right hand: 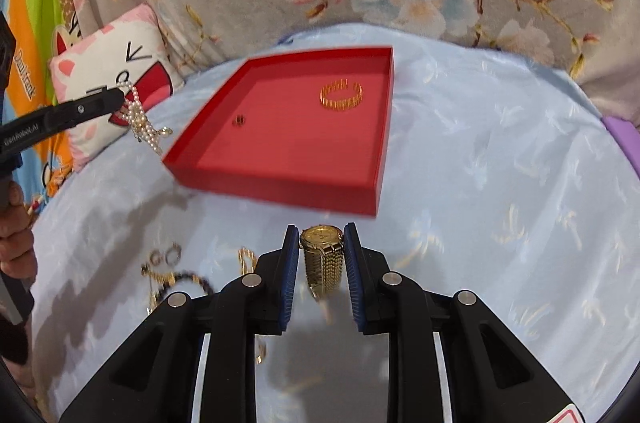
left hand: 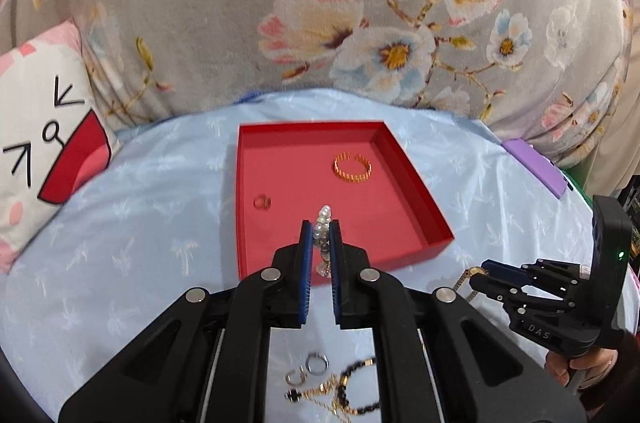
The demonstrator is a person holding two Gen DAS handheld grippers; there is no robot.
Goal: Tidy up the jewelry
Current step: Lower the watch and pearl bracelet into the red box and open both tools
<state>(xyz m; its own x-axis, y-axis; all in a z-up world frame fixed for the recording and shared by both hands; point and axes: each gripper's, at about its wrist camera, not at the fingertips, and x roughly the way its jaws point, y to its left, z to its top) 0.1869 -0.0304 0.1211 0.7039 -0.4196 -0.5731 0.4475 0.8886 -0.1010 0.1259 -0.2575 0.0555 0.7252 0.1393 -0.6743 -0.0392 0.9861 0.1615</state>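
**Pearl strand and gold watch heading for the red tray**

Left gripper (left hand: 321, 237) is pinching the pearl bracelet (left hand: 323, 219) over the red tray (left hand: 412, 179) near edge; release low. Right gripper (right hand: 321, 243) is clamping the gold watch (right hand: 322, 255) just near of the tray; lift it clear of the wall, away from the gold bangle (right hand: 341, 94).

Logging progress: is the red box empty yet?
Not empty. The red box holds a gold bracelet and a small ring.

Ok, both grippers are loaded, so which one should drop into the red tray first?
Left, probably. The left gripper holds the pearl bracelet at the red tray's near edge. The right gripper, with the gold watch, looks short of the tray.
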